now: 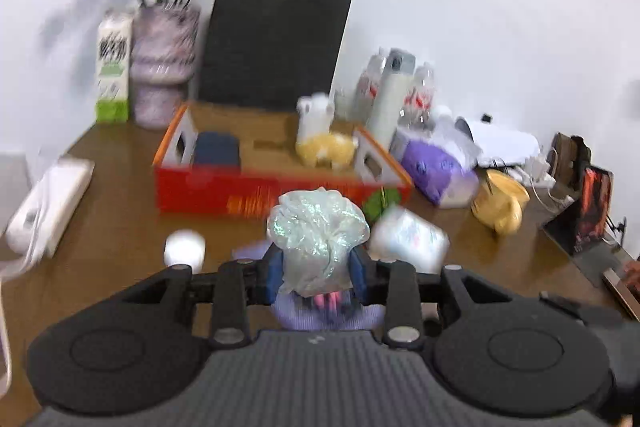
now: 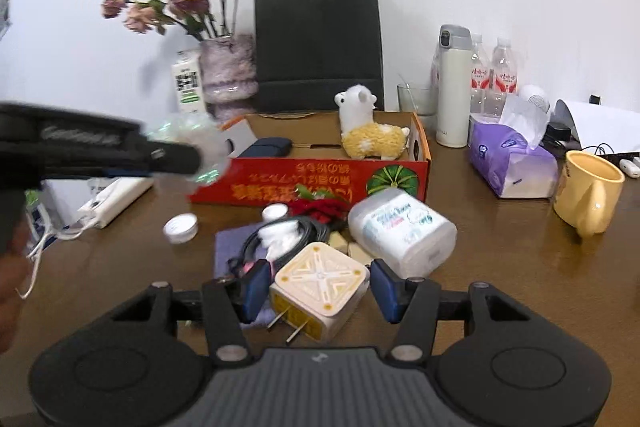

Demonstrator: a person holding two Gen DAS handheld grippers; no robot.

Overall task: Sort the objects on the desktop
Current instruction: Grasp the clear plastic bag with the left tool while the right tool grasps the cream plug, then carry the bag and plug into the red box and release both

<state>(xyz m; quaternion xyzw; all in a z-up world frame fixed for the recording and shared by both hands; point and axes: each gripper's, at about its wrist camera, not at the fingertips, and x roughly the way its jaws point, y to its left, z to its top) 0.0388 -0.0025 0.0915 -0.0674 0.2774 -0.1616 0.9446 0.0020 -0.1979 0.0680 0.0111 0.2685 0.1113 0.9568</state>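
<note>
My left gripper (image 1: 318, 275) is shut on a shiny clear plastic bag (image 1: 318, 237) and holds it above the desk, in front of the red cardboard box (image 1: 280, 193). The same bag and gripper show blurred at the left of the right wrist view (image 2: 192, 151). My right gripper (image 2: 318, 291) is open, its blue pads either side of a cream cube plug adapter (image 2: 320, 285) on the desk, not touching it. The box (image 2: 320, 183) holds a plush alpaca (image 2: 368, 131) and a dark blue case (image 2: 268, 147).
On the desk lie a wet-wipe pack (image 2: 400, 231), black cable (image 2: 288, 231), purple cloth (image 2: 232, 247), white cap (image 2: 180, 227), yellow mug (image 2: 588, 191), tissue pack (image 2: 512, 159). A black bag (image 2: 316, 43), vase (image 2: 228, 71), thermos (image 2: 452, 83) stand behind.
</note>
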